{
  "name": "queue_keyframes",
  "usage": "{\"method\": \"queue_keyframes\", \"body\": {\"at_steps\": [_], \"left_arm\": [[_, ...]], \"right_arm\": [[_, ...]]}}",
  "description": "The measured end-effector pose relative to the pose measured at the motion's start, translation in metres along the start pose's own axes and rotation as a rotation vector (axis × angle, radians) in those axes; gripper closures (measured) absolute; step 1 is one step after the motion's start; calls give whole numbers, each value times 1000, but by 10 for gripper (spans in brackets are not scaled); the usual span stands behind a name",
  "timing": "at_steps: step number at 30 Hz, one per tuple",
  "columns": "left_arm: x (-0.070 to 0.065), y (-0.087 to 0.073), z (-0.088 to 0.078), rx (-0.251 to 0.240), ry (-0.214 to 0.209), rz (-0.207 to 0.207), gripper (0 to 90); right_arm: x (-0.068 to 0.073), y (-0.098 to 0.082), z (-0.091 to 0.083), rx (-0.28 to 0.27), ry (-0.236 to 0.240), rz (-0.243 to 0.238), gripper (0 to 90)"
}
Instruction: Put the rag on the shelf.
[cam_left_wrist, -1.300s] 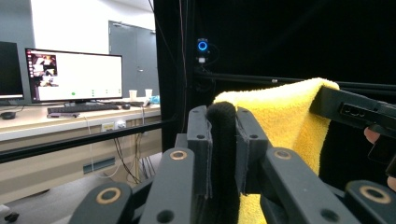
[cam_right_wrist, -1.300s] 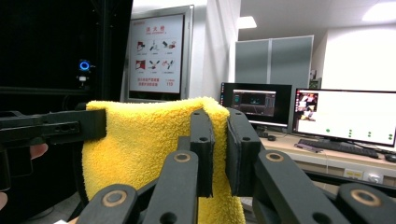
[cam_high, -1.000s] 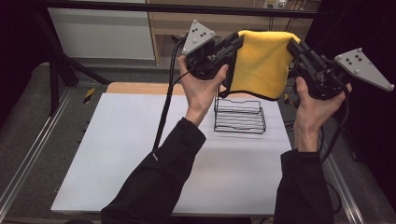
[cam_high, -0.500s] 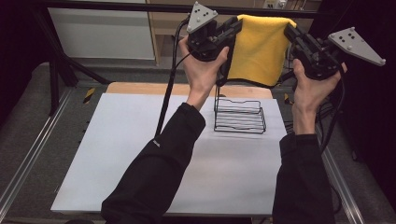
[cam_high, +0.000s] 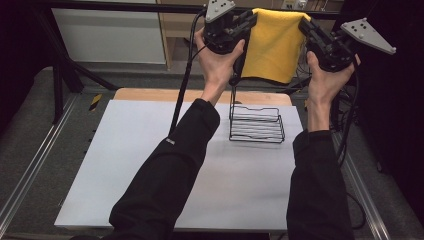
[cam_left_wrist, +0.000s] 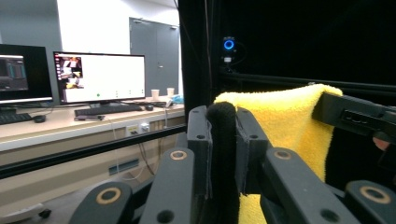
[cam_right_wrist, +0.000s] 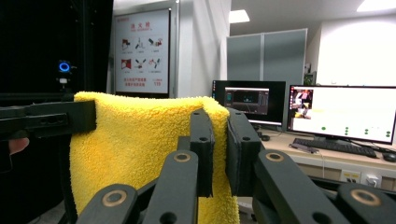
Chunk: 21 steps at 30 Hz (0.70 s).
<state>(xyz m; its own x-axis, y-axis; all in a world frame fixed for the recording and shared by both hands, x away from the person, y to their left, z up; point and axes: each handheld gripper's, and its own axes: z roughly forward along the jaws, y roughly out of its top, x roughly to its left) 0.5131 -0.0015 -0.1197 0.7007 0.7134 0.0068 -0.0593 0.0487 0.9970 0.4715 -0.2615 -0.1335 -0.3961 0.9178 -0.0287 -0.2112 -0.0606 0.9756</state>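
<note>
Towel (cam_high: 274, 45), yellow terry, hangs stretched between left tongs (cam_high: 248, 22) and right tongs (cam_high: 306, 27), each clamped on a top corner, probably to drape over the wire rack (cam_high: 256, 124) below.

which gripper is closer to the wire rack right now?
Left, though not by much. The left gripper holds the yellow cloth up behind the wire rack; the right gripper is up and further to the rack's right.

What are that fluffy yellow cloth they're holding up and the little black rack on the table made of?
The yellow cloth looks like soft microfibre or terry: a fuzzy, looped, matte pile, and it hangs limp between the grippers. The black rack looks like thin metal wire, probably coated or painted: slim straight rods bent into an open frame, with a dull dark finish.
</note>
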Motion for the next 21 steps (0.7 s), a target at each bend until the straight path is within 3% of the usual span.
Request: {"method": "queue_keyframes", "body": {"at_steps": [4,8,21], "left_arm": [[5,-8,7,10,6,20,786],[6,-17,12,17,-5,11,786],[-3,-53,13,64,-60,2,785]], "right_arm": [[-6,-9,7,18,-4,1,830],[-12,-19,11,37,-9,6,831],[-25,-47,-1,115,-6,-15,830]]}}
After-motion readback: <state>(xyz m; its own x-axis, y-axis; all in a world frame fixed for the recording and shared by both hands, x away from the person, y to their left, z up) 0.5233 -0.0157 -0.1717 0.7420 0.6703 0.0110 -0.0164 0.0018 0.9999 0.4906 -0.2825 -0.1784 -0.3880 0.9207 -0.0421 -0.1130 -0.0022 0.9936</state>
